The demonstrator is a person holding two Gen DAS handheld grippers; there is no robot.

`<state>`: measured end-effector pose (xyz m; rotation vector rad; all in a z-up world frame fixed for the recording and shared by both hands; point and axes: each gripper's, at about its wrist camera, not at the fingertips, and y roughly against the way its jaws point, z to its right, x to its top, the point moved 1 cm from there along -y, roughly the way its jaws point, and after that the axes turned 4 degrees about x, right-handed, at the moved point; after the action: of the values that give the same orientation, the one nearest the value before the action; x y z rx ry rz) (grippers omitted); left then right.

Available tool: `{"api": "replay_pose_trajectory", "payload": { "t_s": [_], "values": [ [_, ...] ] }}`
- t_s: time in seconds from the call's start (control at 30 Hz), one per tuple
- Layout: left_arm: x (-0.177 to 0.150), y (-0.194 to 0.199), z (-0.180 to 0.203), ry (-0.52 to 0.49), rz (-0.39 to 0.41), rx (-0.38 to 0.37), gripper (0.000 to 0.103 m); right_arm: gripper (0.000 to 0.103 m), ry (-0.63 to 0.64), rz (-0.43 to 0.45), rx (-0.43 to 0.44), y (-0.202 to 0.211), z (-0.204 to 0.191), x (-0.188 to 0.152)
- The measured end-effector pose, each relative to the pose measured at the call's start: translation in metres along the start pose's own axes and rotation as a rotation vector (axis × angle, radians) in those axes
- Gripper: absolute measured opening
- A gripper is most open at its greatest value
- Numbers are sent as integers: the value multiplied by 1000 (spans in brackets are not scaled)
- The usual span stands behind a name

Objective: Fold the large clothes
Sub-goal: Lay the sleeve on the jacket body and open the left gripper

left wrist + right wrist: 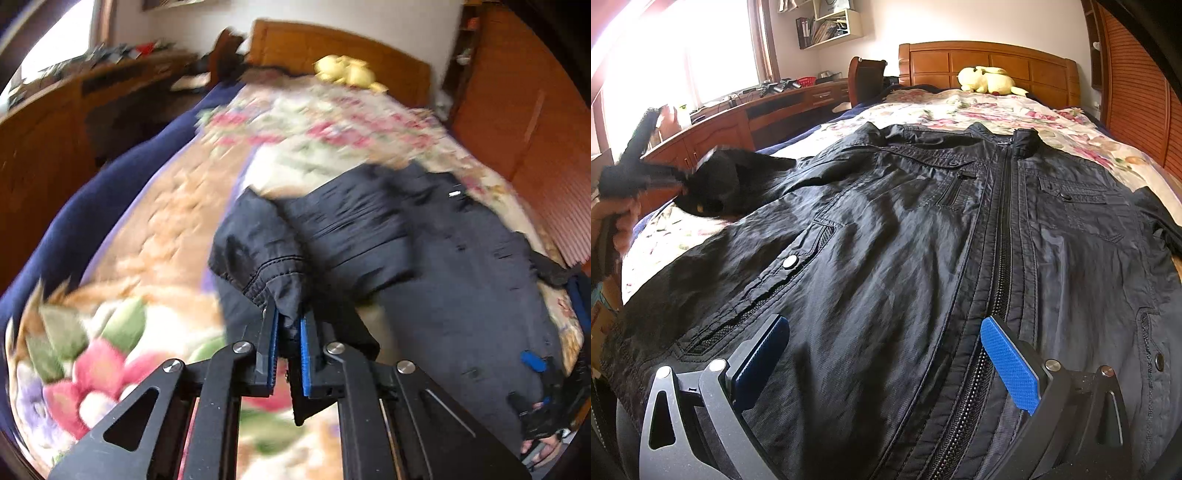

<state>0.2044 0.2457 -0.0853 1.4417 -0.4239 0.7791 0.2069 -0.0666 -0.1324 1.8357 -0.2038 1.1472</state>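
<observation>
Left wrist view is showing the left hand-held gripper pinching the cuff of the black jacket, with the sleeve lifting over the floral bed. Right wrist view is showing the jacket lying face up, zipped, on the bed, while the right hand-held gripper is hovering over its hem with blue pads spread wide, holding nothing.

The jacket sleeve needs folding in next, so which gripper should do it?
The left gripper. Its fingers are already shut on the sleeve cuff, lifted off the bed. The right gripper is open over the jacket, holding nothing.
</observation>
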Motion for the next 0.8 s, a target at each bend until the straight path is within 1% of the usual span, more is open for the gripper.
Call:
{"api": "replay_pose_trajectory", "payload": {
  "t_s": [0.1,0.13,0.33,0.47,0.57,0.63,0.7,0.77,0.8],
  "values": [
    [13,13,35,-46,43,-54,10,103,5,0,-7,0,-1,0],
    [19,16,50,-59,53,-93,10,103,4,1,-7,0,-1,0],
    [46,20,115,-115,89,-211,10,103,-5,4,1,1,1,-1],
    [51,20,148,-162,77,-228,10,103,-10,8,8,2,3,-1],
    [49,18,159,-195,48,-217,12,103,-12,10,12,2,4,-1],
    [43,19,159,-205,41,-208,19,103,-13,11,14,3,5,-2],
    [38,23,158,-211,47,-216,28,103,-14,12,16,3,6,-2],
    [31,31,156,-219,62,-207,33,103,-15,12,17,4,7,-2],
    [28,34,154,-221,66,-204,34,103,-15,12,17,3,7,-2]
  ]
}}
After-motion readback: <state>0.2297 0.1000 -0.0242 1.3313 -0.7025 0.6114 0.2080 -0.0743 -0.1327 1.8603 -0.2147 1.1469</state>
